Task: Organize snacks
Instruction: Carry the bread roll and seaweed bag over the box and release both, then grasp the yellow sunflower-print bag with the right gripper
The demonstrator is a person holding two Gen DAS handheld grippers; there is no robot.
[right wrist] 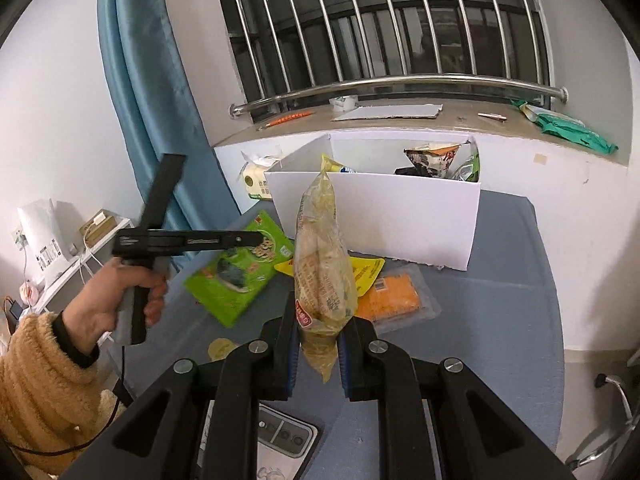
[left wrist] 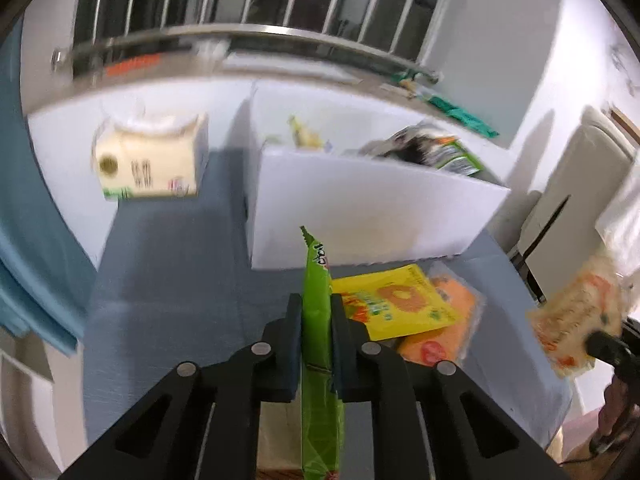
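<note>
The left gripper (left wrist: 316, 316) is clamped on a green snack packet (left wrist: 318, 344), held edge-on between its two black fingers (left wrist: 290, 344) so that only the thin seam faces the left wrist camera. From the right wrist view the same packet (right wrist: 240, 270) shows its broad green face, lifted above the grey-blue table (right wrist: 500, 320) on the left, with the person's left hand (right wrist: 120, 300) wrapped round the gripper's handle.

The right gripper (right wrist: 318, 320) is closed on a clear bag of pale yellow snacks (right wrist: 322, 272), which stands upright between the fingers (its top reaches up in front of the box's near wall).

Just beyond both grippers, on the table, lie a yellow packet (left wrist: 394, 300) and an orange packet (left wrist: 448, 328) in clear wrap, the yellow one overlapping the orange one. Farther back stands a white cardboard box (left wrist: 360, 208), open at the top, with several snack bags (right wrist: 436, 160) already inside it towards its right end and a yellow-tipped one (right wrist: 332, 164) near its left end.

To the left of the box, against the wall, sits a cream-coloured pack of tissues (left wrist: 148, 160). Behind the box runs a windowsill (right wrist: 400, 120) with a green packet (right wrist: 572, 128) at its right end, below a barred window (right wrist: 380, 28). A blue curtain (right wrist: 140, 80) hangs at the far left. A phone (right wrist: 280, 436) lies on the table near the right gripper.
</note>
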